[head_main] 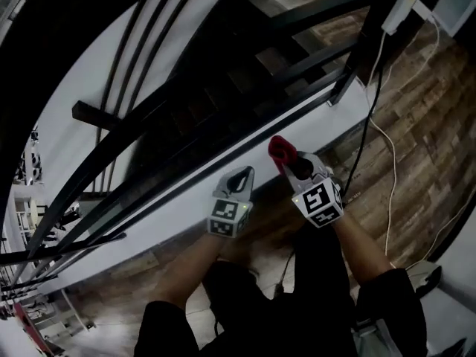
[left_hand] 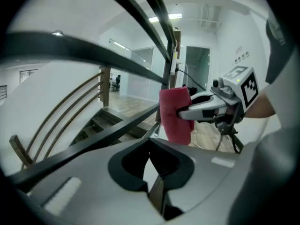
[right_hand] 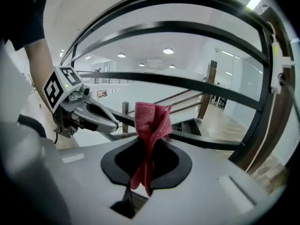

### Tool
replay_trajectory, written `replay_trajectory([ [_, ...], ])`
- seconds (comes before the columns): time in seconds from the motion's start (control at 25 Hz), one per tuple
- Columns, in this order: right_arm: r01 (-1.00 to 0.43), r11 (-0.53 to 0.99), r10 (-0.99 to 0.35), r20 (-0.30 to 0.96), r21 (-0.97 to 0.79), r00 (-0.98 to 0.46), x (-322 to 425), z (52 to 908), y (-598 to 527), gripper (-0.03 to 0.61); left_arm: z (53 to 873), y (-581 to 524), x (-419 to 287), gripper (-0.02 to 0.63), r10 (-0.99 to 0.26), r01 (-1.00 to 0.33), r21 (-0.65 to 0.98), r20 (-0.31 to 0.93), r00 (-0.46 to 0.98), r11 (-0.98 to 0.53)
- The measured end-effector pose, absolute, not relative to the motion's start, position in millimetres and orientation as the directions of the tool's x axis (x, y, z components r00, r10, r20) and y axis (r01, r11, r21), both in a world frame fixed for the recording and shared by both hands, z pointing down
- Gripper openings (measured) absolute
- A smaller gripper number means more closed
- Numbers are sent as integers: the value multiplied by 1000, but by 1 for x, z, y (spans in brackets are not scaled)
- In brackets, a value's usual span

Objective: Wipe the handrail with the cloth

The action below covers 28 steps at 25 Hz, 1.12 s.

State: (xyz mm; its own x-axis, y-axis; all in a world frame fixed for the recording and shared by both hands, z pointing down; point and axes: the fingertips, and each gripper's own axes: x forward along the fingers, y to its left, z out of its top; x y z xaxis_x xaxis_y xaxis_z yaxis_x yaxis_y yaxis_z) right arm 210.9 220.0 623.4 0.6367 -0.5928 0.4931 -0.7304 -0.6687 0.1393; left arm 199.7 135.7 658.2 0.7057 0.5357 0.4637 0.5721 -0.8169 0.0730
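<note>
Right hand-held gripper (head_main: 288, 162) is clenched on the red cloth (right_hand: 151, 120), which stands folded above its jaws, presented toward the black handrail (right_hand: 197, 84), apparently for wiping. Contact cannot be confirmed. Left hand-held gripper (head_main: 239, 178) is closed and empty, held alongside.

Red cloth (right_hand: 151, 122): soft fabric, nubby weave, matt. Handrail (right_hand: 197, 84): black-painted metal, smooth, w/ slight sheen. Right tongs (right_hand: 147, 149) & left tongs (left_hand: 152, 149): grey plastic shells, smooth & matt; inner pads black, duller (look rubbery, can't confirm). Floor (head_main: 424, 117): wood-look planks, brown-grey, visible grain, low gloss. Cable (head_main: 375, 136) on the floor: white, smooth plastic sheath.
</note>
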Motion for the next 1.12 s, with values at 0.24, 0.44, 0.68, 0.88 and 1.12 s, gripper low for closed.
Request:
replay_trajectory([
  [0.24,-718,-689,-606,470,93,642,168,472,222,41,495,126,168,0,586,629,49,425,690,-776],
  [0.44,-666,-732,-580,385,141,718,150,332,231,41,357,114,131,0,639,651,92,334,693,-753],
  [0.68,-695,-677,-652,241,241,719,148,236,250,41,268,100,116,0,565,575,44,261,783,-817],
  [0.88,-737,-631,-721,166,241,672,147,197,273,41,208,109,126,0,467,467,35,131,875,-884],
  [1.12,-767,-595,-762,133,241,634,155,176,312,41,162,96,115,0,237,237,-20,21,971,-971],
])
